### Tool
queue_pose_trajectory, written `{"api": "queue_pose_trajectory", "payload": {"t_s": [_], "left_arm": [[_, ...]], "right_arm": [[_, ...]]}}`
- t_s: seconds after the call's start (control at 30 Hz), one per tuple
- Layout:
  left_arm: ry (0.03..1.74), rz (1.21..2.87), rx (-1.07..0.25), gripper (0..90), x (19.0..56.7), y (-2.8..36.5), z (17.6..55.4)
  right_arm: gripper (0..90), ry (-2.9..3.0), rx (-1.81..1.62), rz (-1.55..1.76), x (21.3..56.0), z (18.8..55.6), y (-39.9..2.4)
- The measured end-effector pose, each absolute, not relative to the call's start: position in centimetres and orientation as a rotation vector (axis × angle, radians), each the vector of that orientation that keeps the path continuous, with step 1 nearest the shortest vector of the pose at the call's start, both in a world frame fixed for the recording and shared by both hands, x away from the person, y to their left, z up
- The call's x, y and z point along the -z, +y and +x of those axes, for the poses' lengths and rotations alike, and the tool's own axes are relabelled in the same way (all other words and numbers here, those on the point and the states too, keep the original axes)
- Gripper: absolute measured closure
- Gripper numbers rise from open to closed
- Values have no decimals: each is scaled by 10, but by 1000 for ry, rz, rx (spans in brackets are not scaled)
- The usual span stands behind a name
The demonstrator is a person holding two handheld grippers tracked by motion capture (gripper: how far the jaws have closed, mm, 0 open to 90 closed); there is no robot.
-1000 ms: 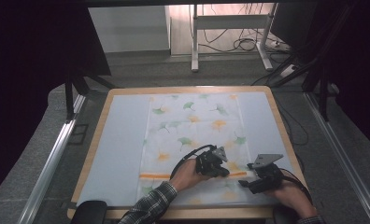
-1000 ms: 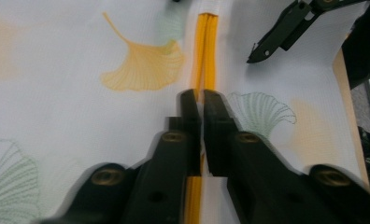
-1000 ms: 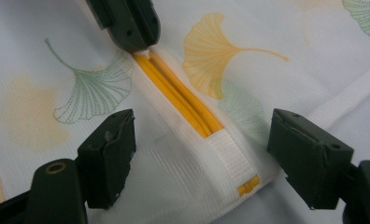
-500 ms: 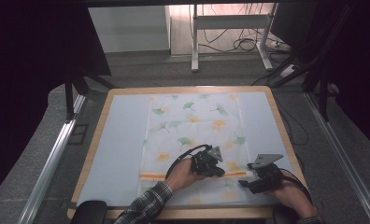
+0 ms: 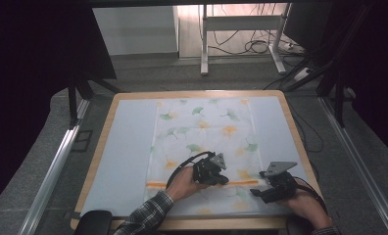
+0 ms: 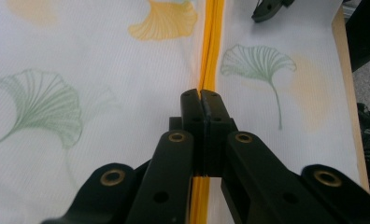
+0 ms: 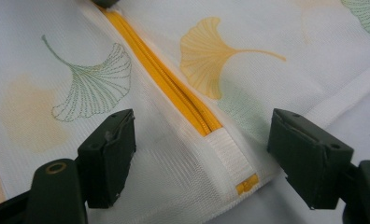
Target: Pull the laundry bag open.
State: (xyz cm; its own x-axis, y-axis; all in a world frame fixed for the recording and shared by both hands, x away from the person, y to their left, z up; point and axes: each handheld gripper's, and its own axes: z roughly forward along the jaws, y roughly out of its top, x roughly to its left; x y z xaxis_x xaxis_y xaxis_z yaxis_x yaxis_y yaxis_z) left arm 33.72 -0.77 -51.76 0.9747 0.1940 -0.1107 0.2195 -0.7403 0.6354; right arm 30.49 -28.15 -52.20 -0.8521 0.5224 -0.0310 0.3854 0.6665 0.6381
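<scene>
Orange zipper on the ginkgo-print mesh laundry bag lying on the table runs between the left gripper, clamped shut apparently on its slider, and the wide-open, empty right gripper, which straddles its end, probably to steady it.

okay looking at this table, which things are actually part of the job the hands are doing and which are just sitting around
Part of the job:
- mesh bag with the leaf print
- its orange zipper
- left gripper, jaws shut on the zipper line
- right gripper, jaws open astride the zipper's end

Just lying about:
- table under the bag
- metal stand and loose cables on the floor beyond
</scene>
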Motion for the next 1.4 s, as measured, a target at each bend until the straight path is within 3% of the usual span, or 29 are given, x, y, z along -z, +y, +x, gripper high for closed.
{"api": "queue_pose_trajectory", "payload": {"t_s": [1.4], "left_arm": [[441, 2402, 14, 900, 519, 65, 318]], "right_arm": [[233, 2664, -955, 742, 522, 304, -281]]}}
